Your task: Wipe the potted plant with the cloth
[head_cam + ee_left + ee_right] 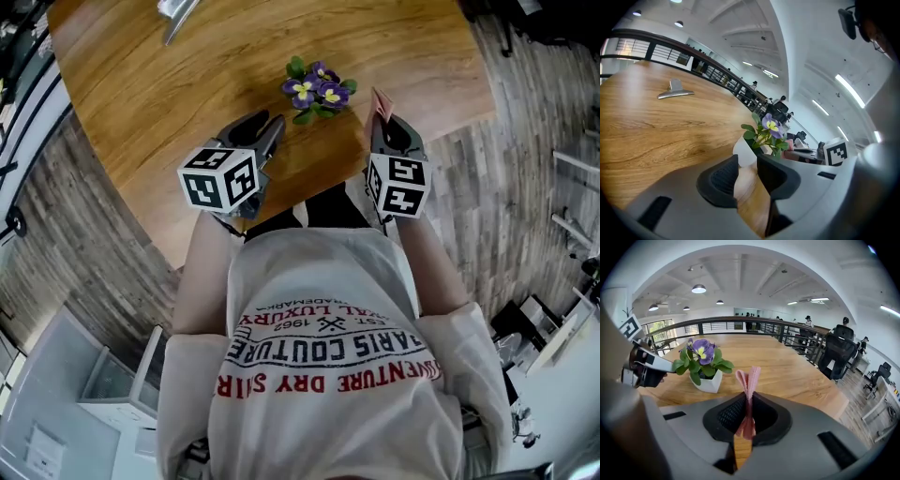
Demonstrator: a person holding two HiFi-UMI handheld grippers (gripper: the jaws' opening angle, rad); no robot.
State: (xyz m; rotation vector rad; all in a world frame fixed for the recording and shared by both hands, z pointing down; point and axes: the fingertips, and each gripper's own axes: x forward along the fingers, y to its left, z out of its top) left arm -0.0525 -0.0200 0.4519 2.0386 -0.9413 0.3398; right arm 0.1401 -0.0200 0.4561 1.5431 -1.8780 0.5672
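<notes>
A round wooden table point(141, 84) fills the upper half of the head view, and the two grippers hang over its near edge at frame centre. The left gripper point(262, 127) has its jaws apart with only bare wood showing between them, while the right gripper point(389, 127) is clamped on a folded pink cloth point(749, 380) that stands up from its pads. The potted plant point(319, 92), purple flowers in a white pot, sits on the table just beyond and between the two grippers, and a metal clip point(178, 14) lies at the top edge.

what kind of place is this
Likely an open-plan office, maybe on an upper level: black office chairs, a long railing behind the wooden table, and ceiling lights.
</notes>
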